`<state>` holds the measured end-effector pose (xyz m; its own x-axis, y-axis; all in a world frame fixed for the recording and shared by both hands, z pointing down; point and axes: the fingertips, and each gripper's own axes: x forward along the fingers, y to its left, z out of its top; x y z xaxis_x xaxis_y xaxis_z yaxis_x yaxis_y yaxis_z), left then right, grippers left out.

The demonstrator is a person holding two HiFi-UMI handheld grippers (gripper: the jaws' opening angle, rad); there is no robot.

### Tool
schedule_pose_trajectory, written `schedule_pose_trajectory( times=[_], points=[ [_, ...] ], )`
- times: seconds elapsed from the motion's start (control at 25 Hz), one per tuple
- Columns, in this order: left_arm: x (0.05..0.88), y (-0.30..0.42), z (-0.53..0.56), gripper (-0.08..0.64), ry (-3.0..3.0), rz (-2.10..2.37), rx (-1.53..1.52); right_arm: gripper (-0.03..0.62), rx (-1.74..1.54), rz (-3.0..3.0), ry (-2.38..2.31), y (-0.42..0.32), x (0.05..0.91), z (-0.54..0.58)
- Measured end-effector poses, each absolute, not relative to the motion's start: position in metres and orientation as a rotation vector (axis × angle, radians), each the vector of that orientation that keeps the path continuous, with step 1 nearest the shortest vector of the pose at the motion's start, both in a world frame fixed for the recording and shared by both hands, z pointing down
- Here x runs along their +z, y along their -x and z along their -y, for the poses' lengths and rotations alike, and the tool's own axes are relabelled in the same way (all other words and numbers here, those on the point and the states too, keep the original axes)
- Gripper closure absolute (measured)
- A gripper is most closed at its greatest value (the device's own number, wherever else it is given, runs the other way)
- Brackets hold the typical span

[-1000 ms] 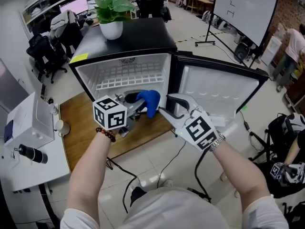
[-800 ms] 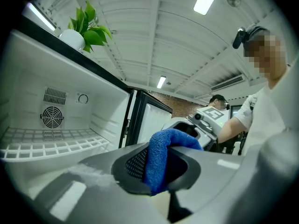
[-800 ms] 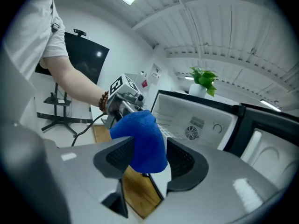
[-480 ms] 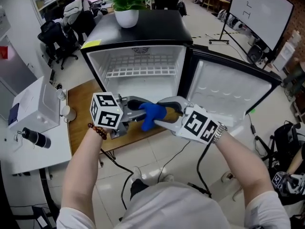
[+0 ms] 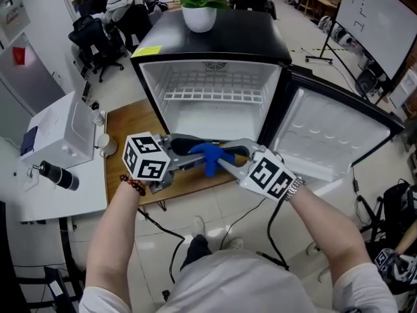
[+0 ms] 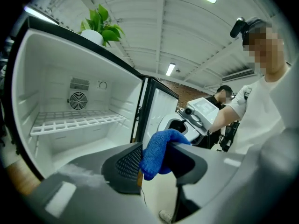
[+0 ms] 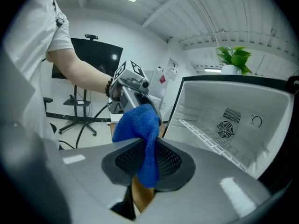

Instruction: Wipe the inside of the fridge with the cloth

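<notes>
Office floor before the open fridge (image 5: pixel 215 113): I am closing my right gripper (image 7: pixel 147 160) onto the blue cloth (image 7: pixel 138 125) while spreading my left gripper (image 6: pixel 156 160) off it, and a deep pinch seems wise before parting.

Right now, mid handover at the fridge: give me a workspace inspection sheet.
Surface: fridge stands on a wooden platform over tiled floor.
Job's things: door open, interior empty but for a wire shelf; blue cloth outside it, between the grippers.
Clutter: potted plant and yellow note on the fridge top.
Grippers: left gripper jaws just opened, apart round the cloth; right gripper jaws just closed, pinching it.
Cables: black cable on floor.
Surroundings: white machine, office chairs, whiteboard.
</notes>
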<state>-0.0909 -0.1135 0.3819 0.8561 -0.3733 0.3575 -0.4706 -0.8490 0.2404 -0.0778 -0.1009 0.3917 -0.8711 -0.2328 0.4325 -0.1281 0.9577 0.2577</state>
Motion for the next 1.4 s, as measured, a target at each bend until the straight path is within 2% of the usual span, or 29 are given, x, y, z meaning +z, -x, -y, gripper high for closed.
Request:
schedule_pose_trajectory(
  times=[0.08, 0.2, 0.76, 1.4],
  points=[
    [0.386, 0.112, 0.12, 0.372, -2.693, 0.708, 0.432, 0.529, -0.29, 2.641, -0.291, 0.089, 0.4, 0.109],
    [0.387, 0.146, 0.133, 0.36, -2.671, 0.831, 0.412, 0.529, -0.267, 2.644, -0.351, 0.109, 0.414, 0.124],
    [0.42, 0.297, 0.21, 0.365, -2.404, 1.55, 0.347, 0.531, -0.02, 2.69, -0.643, 0.205, 0.46, 0.218],
    [0.458, 0.316, 0.251, 0.365, -2.367, 1.578, 0.332, 0.534, 0.156, 2.712, -0.864, 0.278, 0.526, 0.285]
  ],
)
